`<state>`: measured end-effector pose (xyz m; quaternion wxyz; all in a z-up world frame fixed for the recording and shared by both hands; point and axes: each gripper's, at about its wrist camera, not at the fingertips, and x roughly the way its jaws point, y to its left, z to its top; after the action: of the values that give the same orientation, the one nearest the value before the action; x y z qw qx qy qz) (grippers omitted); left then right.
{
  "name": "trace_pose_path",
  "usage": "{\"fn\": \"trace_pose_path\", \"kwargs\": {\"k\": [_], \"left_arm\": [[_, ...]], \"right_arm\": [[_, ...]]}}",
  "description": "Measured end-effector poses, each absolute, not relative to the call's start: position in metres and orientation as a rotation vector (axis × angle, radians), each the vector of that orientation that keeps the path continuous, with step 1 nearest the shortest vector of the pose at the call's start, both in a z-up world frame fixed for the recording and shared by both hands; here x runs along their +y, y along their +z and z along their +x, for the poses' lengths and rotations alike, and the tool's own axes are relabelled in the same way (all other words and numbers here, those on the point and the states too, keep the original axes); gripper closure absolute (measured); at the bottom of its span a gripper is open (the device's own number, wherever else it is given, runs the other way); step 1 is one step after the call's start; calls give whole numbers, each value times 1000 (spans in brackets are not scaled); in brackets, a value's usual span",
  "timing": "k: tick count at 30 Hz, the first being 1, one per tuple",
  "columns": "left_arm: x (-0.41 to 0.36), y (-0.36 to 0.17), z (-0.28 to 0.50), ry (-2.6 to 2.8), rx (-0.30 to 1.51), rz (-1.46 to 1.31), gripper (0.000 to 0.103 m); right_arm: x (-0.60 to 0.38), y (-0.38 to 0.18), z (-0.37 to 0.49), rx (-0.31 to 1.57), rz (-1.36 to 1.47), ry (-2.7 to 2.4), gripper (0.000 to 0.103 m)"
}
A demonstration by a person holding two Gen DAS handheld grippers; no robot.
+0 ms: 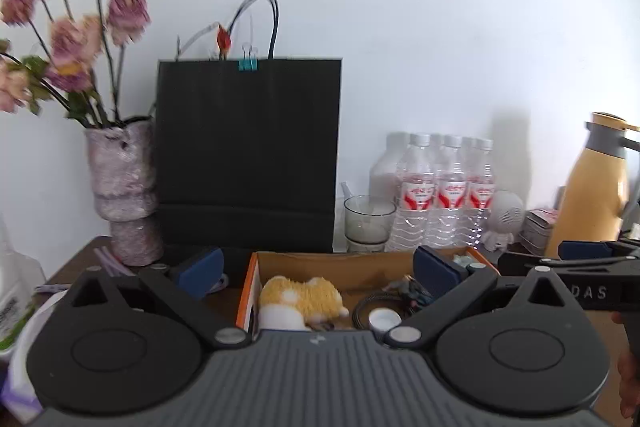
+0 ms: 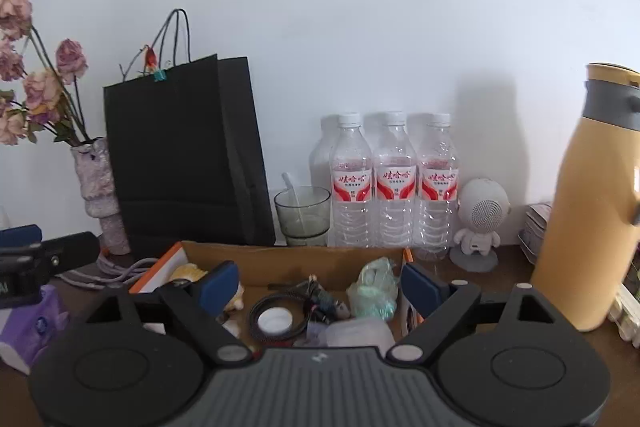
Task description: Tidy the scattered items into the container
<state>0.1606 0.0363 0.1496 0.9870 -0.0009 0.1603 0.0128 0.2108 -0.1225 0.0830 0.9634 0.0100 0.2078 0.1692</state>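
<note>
We hold the left gripper spread wide and empty above the cardboard box; the yellow plush toy lies between its fingers. The right gripper, likewise released, frames the coiled cable and green bag inside the box.
</note>
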Motion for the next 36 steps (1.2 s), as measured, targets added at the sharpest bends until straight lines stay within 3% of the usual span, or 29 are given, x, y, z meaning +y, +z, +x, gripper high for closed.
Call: {"fn": "trace_pose_path", "kwargs": {"k": [4,7,13,17,27,36], "left_arm": [[30,137,76,-5,310,31,0],[32,112,6,-20,302,-4,0],[34,50,-90,29,358,-92,0],[33,38,-95,25,416,-78,0],[19,18,-24,57,612,-24,0],[25,7,-9,92,668,-8,0]], "right_arm": [[-143,83,132,388,3,318,13],[-166,66,56,372,23,315,0],[-204,8,-62,429,135,268,0],[-211,-9,-79,464,124,243,0],[-160,-40,-18,611,-1,292,0],[-145,-44,0,689,-62,278,0]]}}
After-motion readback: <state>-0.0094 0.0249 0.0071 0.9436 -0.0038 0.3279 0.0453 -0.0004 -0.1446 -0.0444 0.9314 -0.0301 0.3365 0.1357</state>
